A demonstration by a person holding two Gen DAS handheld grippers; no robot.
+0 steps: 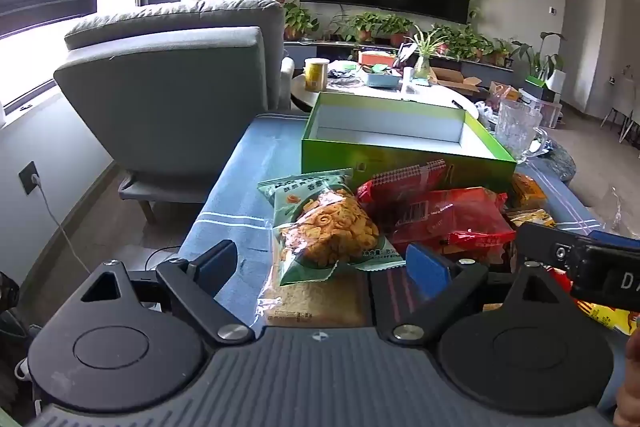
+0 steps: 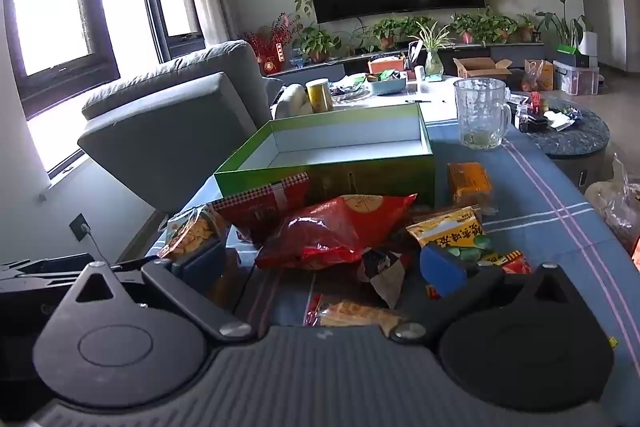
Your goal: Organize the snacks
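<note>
Green cardboard box (image 1: 400, 159) stands empty on the blue striped cloth of the counter (image 1: 236, 187), just behind the heap of snack packets. Both sets of fingers are apart and hold nothing. The left gripper (image 1: 320, 267) faces the clear green-edged bag of orange crisps (image 1: 326, 227); the right gripper (image 2: 320, 263) faces the crinkled red foil bag (image 2: 332, 231). Best to pinch each bag by a sealed edge, not its puffed middle, then lift clear of its neighbours before swinging over the box wall.

White letter "D" stood on right gripper's black body (image 1: 608, 281), right of left fingers. Yellow packet (image 2: 450, 229), just beyond right finger, carried bold Chinese characters (too blurred to read). Barcode showed on red bag (image 1: 448, 217).
</note>
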